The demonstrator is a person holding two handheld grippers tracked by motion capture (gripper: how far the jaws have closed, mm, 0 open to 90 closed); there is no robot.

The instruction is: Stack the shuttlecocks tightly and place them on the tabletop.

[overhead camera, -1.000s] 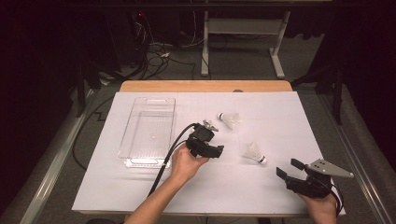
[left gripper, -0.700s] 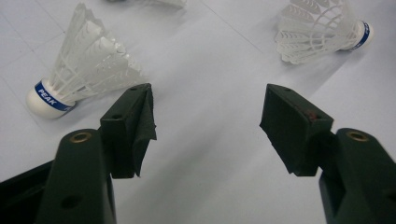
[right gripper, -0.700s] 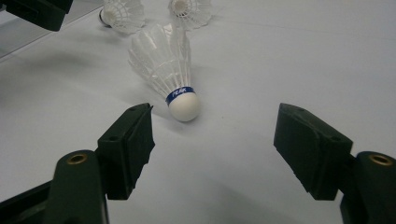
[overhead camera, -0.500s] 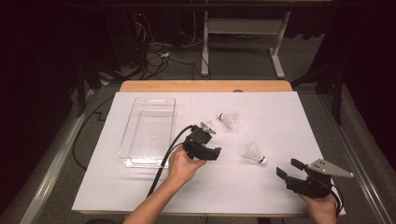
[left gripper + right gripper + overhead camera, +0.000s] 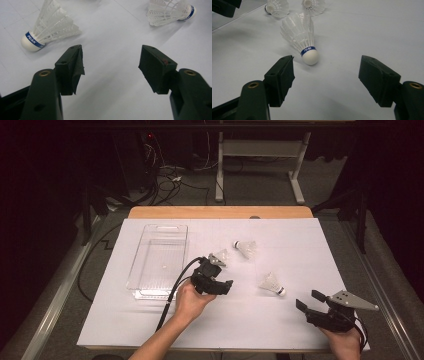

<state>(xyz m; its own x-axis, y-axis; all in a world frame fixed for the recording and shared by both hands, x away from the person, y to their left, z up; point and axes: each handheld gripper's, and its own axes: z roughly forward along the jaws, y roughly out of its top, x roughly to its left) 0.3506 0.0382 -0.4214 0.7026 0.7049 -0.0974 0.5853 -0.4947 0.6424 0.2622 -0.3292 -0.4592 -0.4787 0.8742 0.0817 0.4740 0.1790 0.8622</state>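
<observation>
- Your left gripper (image 5: 220, 279) is hovering mid-table w/ jaws spread wide, gripping nothing. It's sitting just right of the clear tray (image 5: 150, 270).
- In the left gripper view two shuttlecocks are lying ahead: one up-left (image 5: 47, 27), cork end facing you-ish, one farther up-right (image 5: 170, 11). Neither is between the jaws yet.
- You're probably going for the nearest shuttlecock (image 5: 220, 256), which is lying just beyond the left gripper. Swing toward it so the cork, not the feathers, is sitting between the pads. Feathers crush easily, so be closing gently.
- Your right gripper (image 5: 311, 301) is resting near the table's front-right edge, jaws also spread, empty. A third shuttlecock (image 5: 303, 37) is lying close ahead of it, cork pointing toward it, approx centred.
- The tray is looking empty, so likely no shuttlecock is placed yet.
</observation>
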